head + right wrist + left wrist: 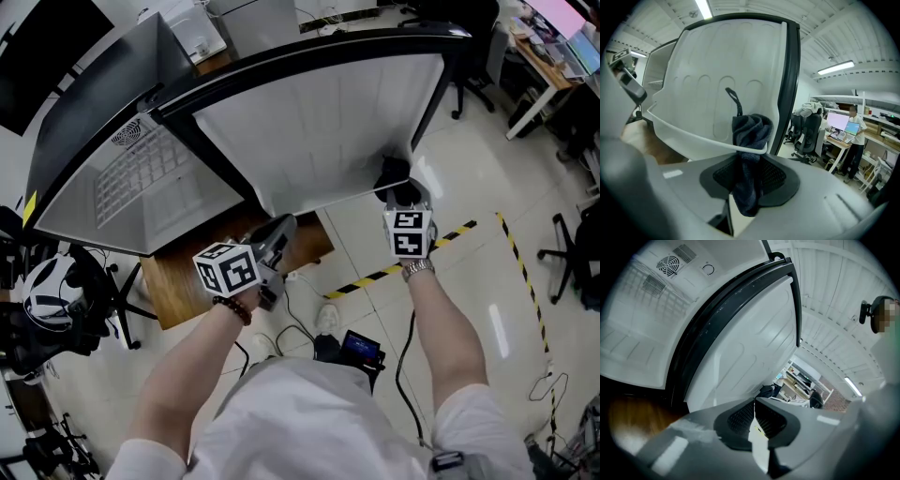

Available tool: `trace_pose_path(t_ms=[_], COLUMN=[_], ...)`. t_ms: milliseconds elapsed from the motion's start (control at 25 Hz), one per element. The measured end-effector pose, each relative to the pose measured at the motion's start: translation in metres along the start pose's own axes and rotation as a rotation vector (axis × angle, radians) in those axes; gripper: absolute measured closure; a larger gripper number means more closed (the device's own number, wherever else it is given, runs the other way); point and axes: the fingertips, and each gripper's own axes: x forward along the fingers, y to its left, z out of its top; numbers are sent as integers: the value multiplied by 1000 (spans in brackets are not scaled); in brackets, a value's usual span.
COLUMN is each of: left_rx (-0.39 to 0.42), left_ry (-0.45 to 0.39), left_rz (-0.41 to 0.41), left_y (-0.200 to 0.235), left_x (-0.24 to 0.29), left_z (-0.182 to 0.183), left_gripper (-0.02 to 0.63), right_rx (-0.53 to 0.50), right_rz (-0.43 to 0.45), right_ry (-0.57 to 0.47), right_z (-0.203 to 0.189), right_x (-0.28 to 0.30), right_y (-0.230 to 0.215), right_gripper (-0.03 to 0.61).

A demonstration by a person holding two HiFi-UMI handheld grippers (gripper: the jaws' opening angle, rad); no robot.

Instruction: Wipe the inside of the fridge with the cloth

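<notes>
Cloth (751,136) clamped in my right gripper (749,171), up at the open fridge door (319,122).
I judge I'm in the wiping step, with the cloth bunched over the white rail (689,133) of the door's inner liner. My left gripper (754,414) is closed on nothing, low by the door's edge. Next I'd sweep the cloth along the liner with steady pressure, then reach into the compartment (141,178).

No lettering or numbers can be read from here; the two marker cubes (228,270) (409,232) show only black-and-white squares, and the far monitor (837,123) is too small.
</notes>
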Motion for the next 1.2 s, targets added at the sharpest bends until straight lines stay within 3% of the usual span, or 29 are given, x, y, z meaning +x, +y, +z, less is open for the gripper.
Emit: trace_pose_path(t_ms=[320, 680, 1200], left_rx=[16, 73, 95], left_ry=[11, 13, 8], left_rz=[-17, -37, -98], left_y=[-5, -11, -21], left_x=[6, 2, -8], left_z=[-1, 6, 14], left_gripper=[602, 601, 601], right_rx=[-8, -152, -108], right_rz=[29, 71, -39], right_ry=[39, 188, 292], right_z=[-5, -34, -48], right_x=[-9, -32, -68], right_y=[-1, -1, -20], right_gripper=[471, 471, 471])
